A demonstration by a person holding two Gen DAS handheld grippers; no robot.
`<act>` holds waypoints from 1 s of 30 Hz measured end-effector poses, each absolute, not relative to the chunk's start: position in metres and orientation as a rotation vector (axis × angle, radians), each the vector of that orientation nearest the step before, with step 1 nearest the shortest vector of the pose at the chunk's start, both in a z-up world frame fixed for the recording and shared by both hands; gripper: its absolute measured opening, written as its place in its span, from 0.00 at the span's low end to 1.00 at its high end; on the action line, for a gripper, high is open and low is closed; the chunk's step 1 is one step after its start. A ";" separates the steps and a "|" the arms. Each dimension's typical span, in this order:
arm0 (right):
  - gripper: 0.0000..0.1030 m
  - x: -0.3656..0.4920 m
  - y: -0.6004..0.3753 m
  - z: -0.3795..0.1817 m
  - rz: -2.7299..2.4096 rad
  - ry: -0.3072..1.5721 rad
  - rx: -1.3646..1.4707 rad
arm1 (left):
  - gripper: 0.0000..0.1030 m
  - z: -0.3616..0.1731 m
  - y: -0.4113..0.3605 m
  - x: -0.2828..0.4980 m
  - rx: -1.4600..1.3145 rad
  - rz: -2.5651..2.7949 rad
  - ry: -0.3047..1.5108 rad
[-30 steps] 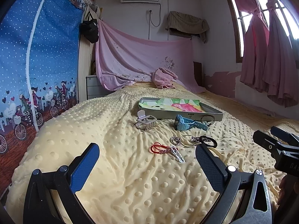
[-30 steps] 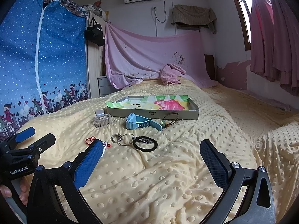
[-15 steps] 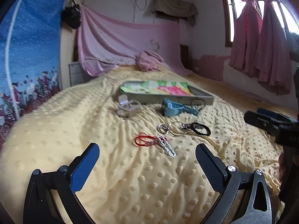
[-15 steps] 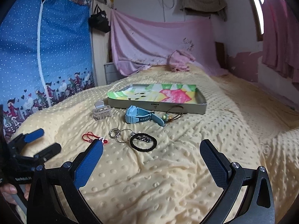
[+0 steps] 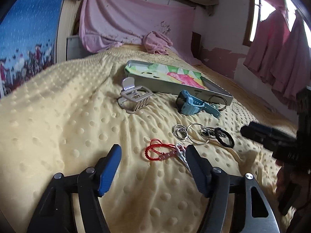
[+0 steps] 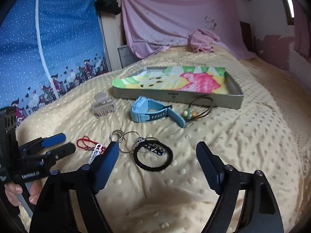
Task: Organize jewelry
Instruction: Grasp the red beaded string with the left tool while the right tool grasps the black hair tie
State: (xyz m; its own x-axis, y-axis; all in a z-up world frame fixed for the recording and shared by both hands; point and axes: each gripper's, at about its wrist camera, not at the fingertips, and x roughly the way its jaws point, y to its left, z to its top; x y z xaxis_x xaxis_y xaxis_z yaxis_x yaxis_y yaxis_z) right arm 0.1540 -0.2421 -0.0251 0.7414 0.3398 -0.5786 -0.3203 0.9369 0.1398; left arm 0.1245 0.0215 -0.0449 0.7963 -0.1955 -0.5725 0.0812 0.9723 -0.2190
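Both my tongs have closed in on the jewelry since a second ago; pickup is imminent. My left tongs stand apart, empty, bracketing the red cord bracelet. My right tongs gape, empty, around the black hair tie. The tray lies far.

Daylight entered through the window, glaring white. Both views were slightly motion-blurred, with fisheye bending and dark corner vignetting.

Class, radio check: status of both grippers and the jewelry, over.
Left gripper open, low over red cord bracelet. Right gripper open above black hair tie. Tray holds no jewelry. Nothing blocking.
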 end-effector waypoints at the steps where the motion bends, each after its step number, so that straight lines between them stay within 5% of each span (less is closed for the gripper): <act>1: 0.74 0.157 -0.241 -0.028 0.371 0.653 0.036 | 0.60 -0.047 0.023 0.128 -0.201 -0.149 0.645; 7: 0.74 0.171 -0.231 -0.048 0.371 0.728 0.031 | 0.46 -0.057 0.026 0.138 -0.242 -0.149 0.681; 10: 0.73 0.175 -0.231 -0.058 0.364 0.767 0.053 | 0.29 -0.058 0.019 0.138 -0.209 -0.160 0.691; 15: 0.57 0.179 -0.228 -0.068 0.382 0.791 0.067 | 0.08 -0.059 0.020 0.138 -0.229 -0.172 0.696; 24: 0.17 0.173 -0.231 -0.068 0.406 0.784 0.072 | 0.05 -0.052 0.010 0.123 -0.203 -0.238 0.627; 30: 0.07 0.164 -0.232 -0.064 0.455 0.762 0.085 | 0.05 -0.038 0.001 0.108 -0.176 -0.282 0.575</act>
